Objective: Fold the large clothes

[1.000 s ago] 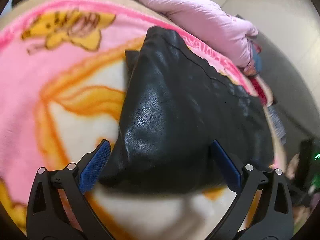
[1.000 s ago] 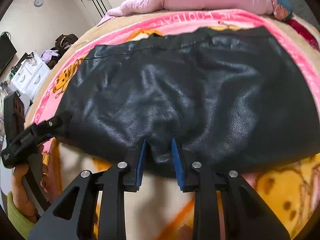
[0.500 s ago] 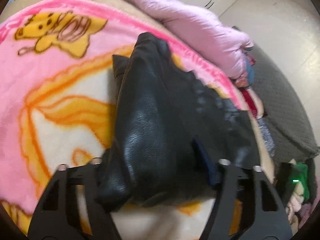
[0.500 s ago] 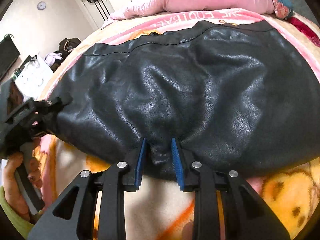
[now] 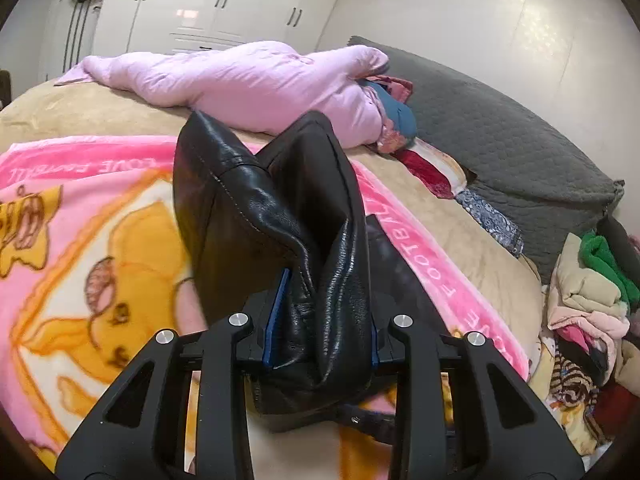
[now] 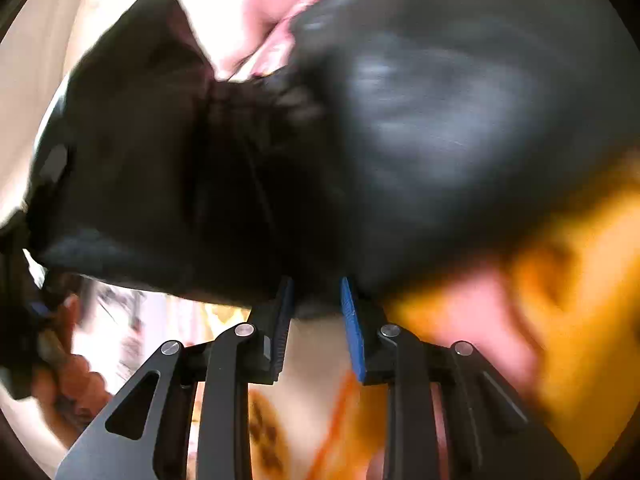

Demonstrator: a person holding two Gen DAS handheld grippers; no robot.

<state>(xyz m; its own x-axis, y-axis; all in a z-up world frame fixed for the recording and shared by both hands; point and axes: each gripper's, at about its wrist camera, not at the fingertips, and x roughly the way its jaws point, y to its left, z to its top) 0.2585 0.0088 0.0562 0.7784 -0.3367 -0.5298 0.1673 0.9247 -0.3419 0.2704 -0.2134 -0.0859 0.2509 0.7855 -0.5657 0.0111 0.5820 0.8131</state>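
A black leather garment (image 5: 264, 216) lies on a pink and yellow cartoon blanket (image 5: 92, 248) on the bed. My left gripper (image 5: 320, 320) is shut on a bunched corner of the garment and holds it raised off the blanket. In the right wrist view, which is blurred, my right gripper (image 6: 316, 304) is shut on the garment's near edge (image 6: 400, 128), also lifted. The left gripper and the hand holding it show at the left edge (image 6: 36, 320).
A pink duvet (image 5: 248, 84) lies across the back of the bed. A grey quilted cover (image 5: 508, 148) is at the right. A heap of mixed clothes (image 5: 588, 320) sits at the far right. White wardrobes (image 5: 208, 4) stand behind.
My left gripper closed on the garment's corner and lifted it up. Both grippers raised the garment and the right view swung, now blurred with motion.
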